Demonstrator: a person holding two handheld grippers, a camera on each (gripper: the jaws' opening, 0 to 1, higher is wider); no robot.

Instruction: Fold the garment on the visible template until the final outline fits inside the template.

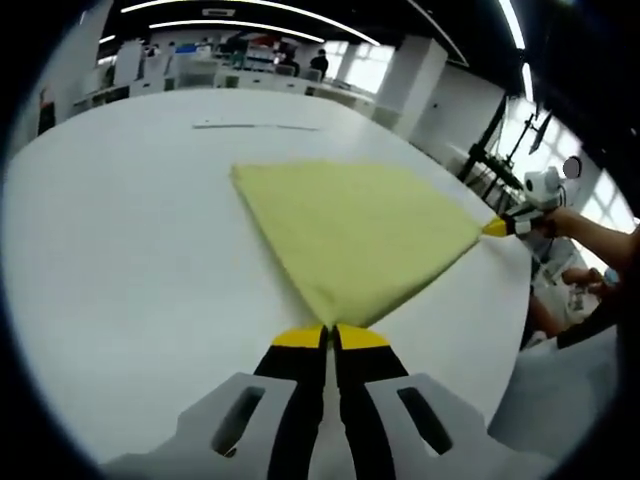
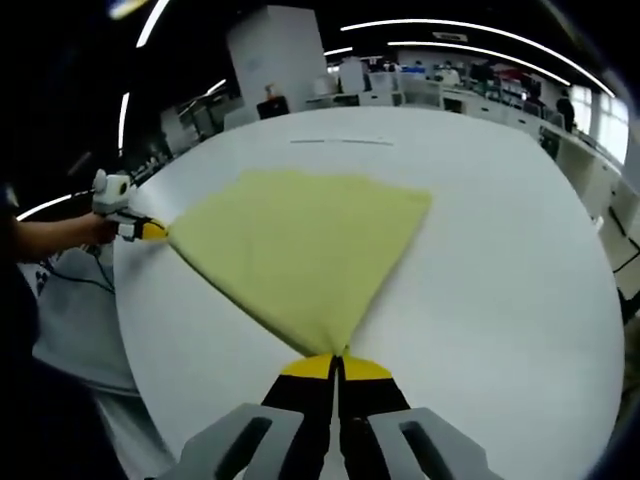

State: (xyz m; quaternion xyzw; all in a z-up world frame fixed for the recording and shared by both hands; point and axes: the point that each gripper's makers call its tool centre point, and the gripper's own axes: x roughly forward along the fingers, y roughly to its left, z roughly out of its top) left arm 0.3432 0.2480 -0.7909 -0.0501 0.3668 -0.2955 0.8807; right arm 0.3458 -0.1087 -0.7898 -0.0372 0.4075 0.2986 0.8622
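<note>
Garment point(image 1: 355, 235) lies on the table point(image 1: 130, 250), left gripper point(image 1: 331, 336) at its six o'clock corner, right gripper point(image 1: 497, 227) at three o'clock.

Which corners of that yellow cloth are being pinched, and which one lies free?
The two near corners of the yellow cloth are pinched: one by the left gripper, one by the right gripper. The far corner lies free on the white table.

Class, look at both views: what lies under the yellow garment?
Under the yellow garment only the white table shows. Each gripper, left and right, pinches a corner. Any template beneath is covered.
</note>
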